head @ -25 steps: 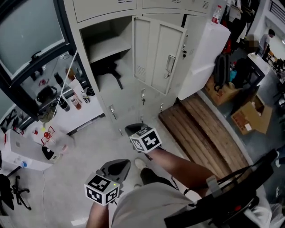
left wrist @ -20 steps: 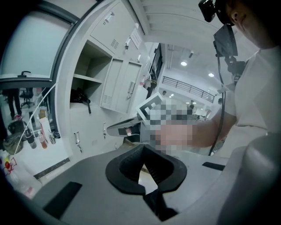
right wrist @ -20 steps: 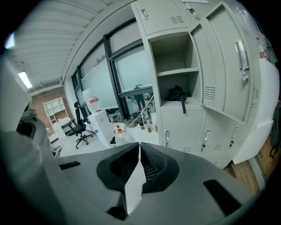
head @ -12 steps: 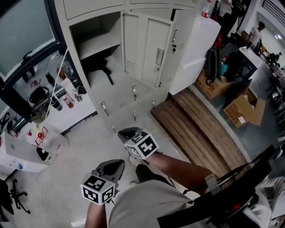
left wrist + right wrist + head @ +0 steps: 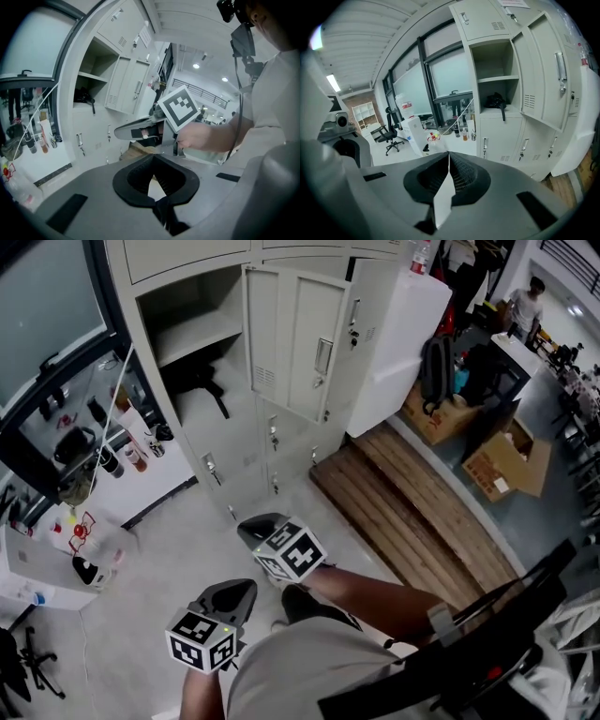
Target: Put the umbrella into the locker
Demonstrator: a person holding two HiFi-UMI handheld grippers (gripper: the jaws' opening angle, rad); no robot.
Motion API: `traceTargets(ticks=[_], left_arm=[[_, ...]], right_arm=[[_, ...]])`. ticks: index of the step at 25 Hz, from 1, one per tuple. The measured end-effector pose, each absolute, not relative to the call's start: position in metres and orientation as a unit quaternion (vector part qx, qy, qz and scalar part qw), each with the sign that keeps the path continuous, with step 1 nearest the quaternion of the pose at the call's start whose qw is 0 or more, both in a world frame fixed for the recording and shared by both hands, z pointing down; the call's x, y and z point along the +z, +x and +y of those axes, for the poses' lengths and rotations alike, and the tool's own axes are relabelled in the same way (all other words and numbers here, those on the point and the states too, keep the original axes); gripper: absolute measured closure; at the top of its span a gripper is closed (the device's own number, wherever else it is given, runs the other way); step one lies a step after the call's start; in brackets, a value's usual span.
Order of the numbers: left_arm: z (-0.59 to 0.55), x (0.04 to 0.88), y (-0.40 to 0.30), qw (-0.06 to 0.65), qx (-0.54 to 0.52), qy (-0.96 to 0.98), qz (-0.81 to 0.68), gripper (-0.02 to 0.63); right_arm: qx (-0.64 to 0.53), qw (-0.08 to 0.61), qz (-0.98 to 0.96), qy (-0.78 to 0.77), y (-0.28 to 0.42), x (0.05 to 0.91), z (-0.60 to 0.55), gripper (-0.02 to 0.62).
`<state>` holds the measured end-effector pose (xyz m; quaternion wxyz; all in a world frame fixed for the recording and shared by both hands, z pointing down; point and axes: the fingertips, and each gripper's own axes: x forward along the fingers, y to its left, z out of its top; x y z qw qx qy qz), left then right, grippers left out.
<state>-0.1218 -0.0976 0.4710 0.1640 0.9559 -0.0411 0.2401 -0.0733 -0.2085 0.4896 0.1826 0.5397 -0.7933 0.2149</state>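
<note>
Right gripper [image 5: 251, 524] farther back from locker [image 5: 295, 343]

Your left gripper [image 5: 153, 157]: jaws together at the tips, nothing between them. Just ahead, your hand [image 5: 201, 136] holds the right gripper [image 5: 123, 133], marker cube on top. Beyond, the locker [image 5: 115, 28] has its door [image 5: 125, 86] open, with the dark umbrella [image 5: 84, 97] lying in the open compartment. Bottles [image 5: 42, 140] stand on the floor at left.

Pale grey floor [image 5: 178, 531] carries a brown slatted wooden pallet [image 5: 412, 512] at 4 o'clock. At 11 o'clock, a black folded umbrella [image 5: 202, 382] lies inside the open grey metal locker compartment [image 5: 202, 306].
</note>
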Motion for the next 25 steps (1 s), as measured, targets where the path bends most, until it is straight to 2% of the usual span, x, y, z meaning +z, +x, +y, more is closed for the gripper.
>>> traceTargets(ticks=[25], left_arm=[[-0.101,0.484,-0.137,0.174,0.244,0.953,-0.034,0.597]], right_arm=[[0.213,0.192,-0.795,0.535,-0.091,0.496,-0.207,0.578]])
